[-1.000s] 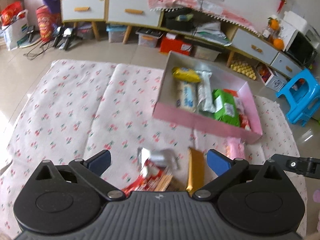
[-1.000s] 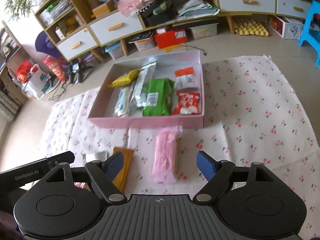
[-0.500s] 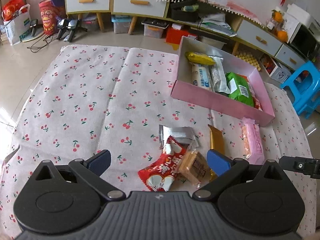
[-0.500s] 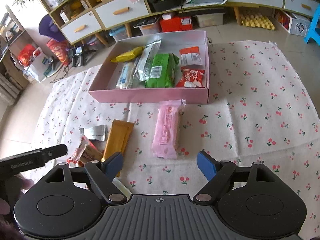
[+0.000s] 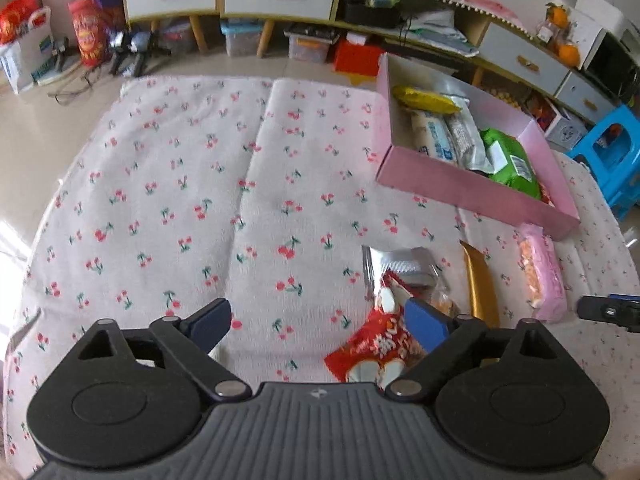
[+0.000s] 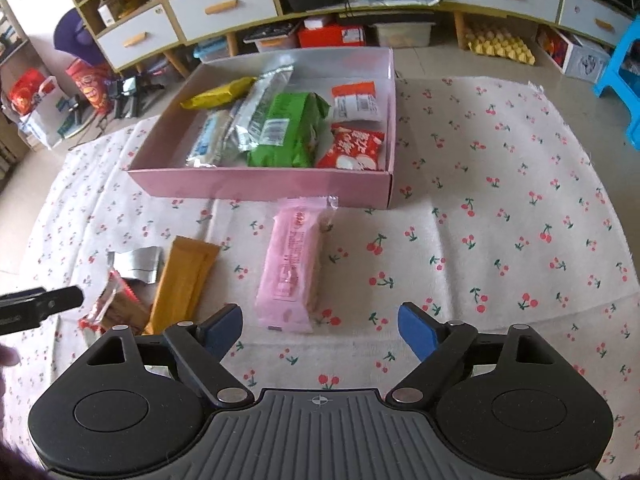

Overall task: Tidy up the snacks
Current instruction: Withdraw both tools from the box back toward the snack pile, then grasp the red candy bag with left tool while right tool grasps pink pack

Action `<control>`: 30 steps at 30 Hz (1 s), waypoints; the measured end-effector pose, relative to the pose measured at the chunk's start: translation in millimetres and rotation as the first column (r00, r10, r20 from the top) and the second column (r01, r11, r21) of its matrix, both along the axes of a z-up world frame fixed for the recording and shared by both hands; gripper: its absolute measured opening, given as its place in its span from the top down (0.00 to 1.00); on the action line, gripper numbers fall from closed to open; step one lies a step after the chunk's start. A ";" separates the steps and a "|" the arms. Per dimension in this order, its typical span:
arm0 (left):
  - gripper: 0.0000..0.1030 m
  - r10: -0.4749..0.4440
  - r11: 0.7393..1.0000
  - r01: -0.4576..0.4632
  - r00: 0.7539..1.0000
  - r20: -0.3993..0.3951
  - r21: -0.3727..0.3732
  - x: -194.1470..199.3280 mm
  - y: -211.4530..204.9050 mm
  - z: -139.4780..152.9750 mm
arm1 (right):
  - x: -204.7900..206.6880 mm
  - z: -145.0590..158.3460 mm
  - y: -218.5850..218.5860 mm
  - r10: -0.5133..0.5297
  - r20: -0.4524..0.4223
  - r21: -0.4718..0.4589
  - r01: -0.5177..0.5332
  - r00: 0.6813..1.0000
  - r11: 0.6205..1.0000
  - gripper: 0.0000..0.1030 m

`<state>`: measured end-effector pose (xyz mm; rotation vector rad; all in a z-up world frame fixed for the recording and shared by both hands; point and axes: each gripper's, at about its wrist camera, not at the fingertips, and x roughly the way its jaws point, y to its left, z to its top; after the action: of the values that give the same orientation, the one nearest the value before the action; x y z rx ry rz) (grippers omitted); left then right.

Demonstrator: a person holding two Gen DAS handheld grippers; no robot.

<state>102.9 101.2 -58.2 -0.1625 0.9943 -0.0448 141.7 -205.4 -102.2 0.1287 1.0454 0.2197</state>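
A pink box (image 5: pixel 472 194) (image 6: pixel 256 186) on the cherry-print cloth holds several snack packets, among them a green one (image 6: pixel 286 130). Loose on the cloth lie a pink wafer pack (image 6: pixel 294 266) (image 5: pixel 540 270), a gold bar (image 6: pixel 184 282) (image 5: pixel 480 284), a silver packet (image 5: pixel 400 264) (image 6: pixel 136 266) and a red packet (image 5: pixel 376 346). My left gripper (image 5: pixel 318 322) is open and empty, its right finger over the red packet. My right gripper (image 6: pixel 320 326) is open and empty, just short of the pink wafer pack.
Low cabinets with drawers (image 6: pixel 224 6) and storage bins line the far wall. A blue stool (image 5: pixel 612 152) stands right of the cloth. Bags (image 5: pixel 24 48) sit on the floor at far left. Bare cloth (image 5: pixel 180 184) spreads left of the box.
Both grippers have pulled back and higher from the box; the left one has shifted left, so the loose snacks now lie toward its right finger. Both stay open.
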 end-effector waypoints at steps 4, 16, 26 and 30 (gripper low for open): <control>0.17 -0.099 0.995 0.099 0.995 0.006 -0.011 -5.4 -0.4 2.2 | 5.5 -7.0 5.3 0.004 -0.007 -0.009 -0.004 1.000 1.000 0.16; 0.41 -0.359 0.930 0.357 0.933 0.016 0.085 -22.7 -21.0 -9.2 | 12.1 -25.3 28.3 0.044 0.030 -0.058 -0.042 0.999 0.997 0.16; 0.50 -0.402 0.897 0.393 0.915 0.004 0.202 -22.9 -41.3 -20.2 | 19.4 -36.7 36.3 0.028 0.077 -0.112 -0.019 0.997 0.994 0.17; 0.55 -0.407 0.892 0.395 0.914 0.007 0.218 -20.1 -42.6 -21.6 | 21.8 -41.3 36.2 0.010 0.081 -0.126 0.001 0.997 0.992 0.19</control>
<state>82.8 58.6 -79.8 0.2438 0.9594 -0.3193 163.5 -169.2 -143.5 0.0029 0.9754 0.1609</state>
